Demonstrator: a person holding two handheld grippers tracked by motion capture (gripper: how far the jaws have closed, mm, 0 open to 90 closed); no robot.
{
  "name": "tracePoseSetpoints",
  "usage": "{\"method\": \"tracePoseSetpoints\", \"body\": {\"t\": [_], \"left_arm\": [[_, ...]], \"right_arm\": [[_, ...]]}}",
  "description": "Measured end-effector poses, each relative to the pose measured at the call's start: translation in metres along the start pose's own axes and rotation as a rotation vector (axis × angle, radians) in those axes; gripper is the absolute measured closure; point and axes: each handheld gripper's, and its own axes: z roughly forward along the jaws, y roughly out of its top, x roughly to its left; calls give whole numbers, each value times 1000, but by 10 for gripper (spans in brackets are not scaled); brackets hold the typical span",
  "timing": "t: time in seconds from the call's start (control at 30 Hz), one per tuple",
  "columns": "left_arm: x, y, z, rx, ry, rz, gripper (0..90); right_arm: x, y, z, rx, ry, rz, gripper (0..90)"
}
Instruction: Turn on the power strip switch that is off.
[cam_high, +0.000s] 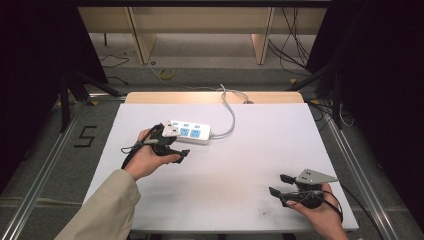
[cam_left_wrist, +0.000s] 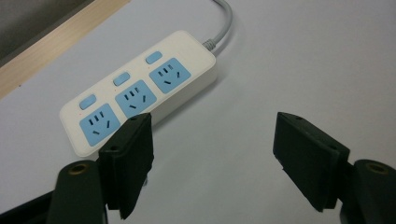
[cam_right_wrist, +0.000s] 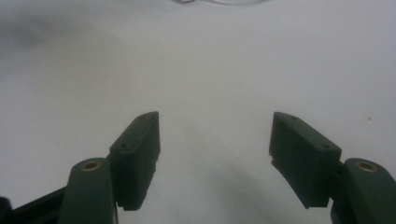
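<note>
A white power strip (cam_high: 190, 132) with three blue sockets and three blue switches lies at the back left of the white table (cam_high: 230, 170). My left gripper (cam_high: 176, 145) is open at the strip's left end, just on its near side. In the left gripper view the strip (cam_left_wrist: 140, 88) lies ahead and to the left, and my left gripper (cam_left_wrist: 212, 140) has only bare table between its jaws. My right gripper (cam_high: 280, 184) is open near the front right of the table. In the right gripper view it (cam_right_wrist: 215, 140) holds nothing.
The strip's grey cable (cam_high: 231, 112) loops off the back edge of the table, past a wooden strip (cam_high: 210, 97). Metal rails, cables and a wooden frame are on the floor around the table. A person's left sleeve (cam_high: 107, 210) comes in at the bottom left.
</note>
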Motion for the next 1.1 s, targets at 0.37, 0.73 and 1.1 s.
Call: {"method": "tracePoseSetpoints", "body": {"t": [0.37, 0.73, 1.1], "left_arm": [[-16, -13, -2, -6, -19, 9, 262], [-26, -32, -6, -32, -27, 14, 252], [-37, -61, -5, -31, -33, -12, 243]], "right_arm": [[0, 0, 0, 0, -1, -1, 345], [0, 0, 0, -1, 0, -1, 345], [0, 0, 0, 5, 1, -1, 344]]}}
